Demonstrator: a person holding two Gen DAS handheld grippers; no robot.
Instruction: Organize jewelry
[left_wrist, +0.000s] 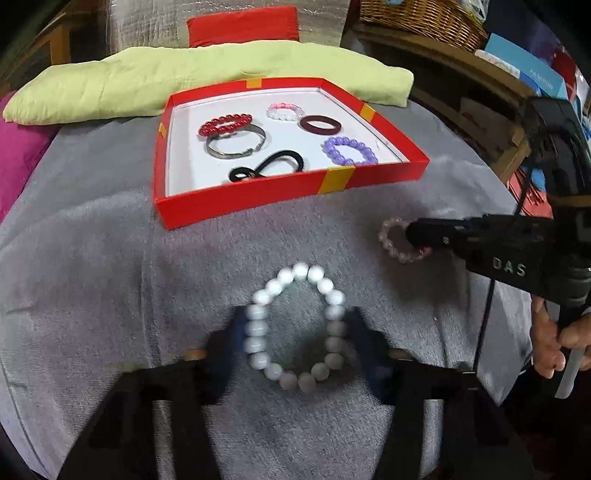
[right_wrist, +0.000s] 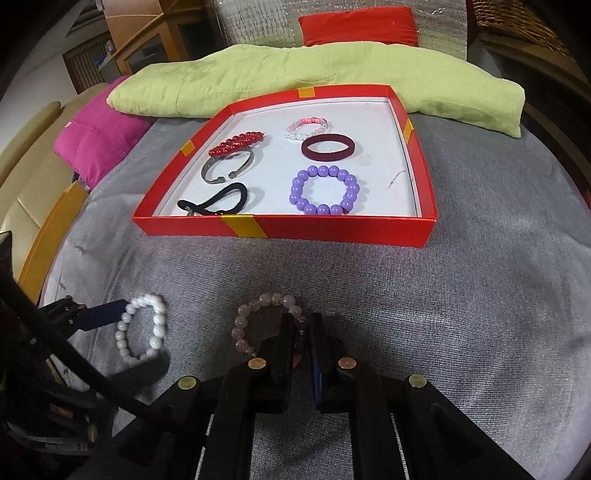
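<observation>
Grippers both on bracelets, lower frame, short of box (right_wrist: 332, 230). Left gripper (left_wrist: 295, 332) straddles white bracelet (left_wrist: 295, 328), apparently touching its sides. Right gripper (right_wrist: 303, 328) clamped on pink bracelet (right_wrist: 255, 321). Risk: beads roll, elastic slips out on lift.

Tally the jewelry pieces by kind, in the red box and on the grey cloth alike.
Beaded bracelets: 5 (red, pink-white, purple, white, pale pink)
Metal bangle: 1
Maroon band: 1
Black hair tie: 1
Total: 8
</observation>
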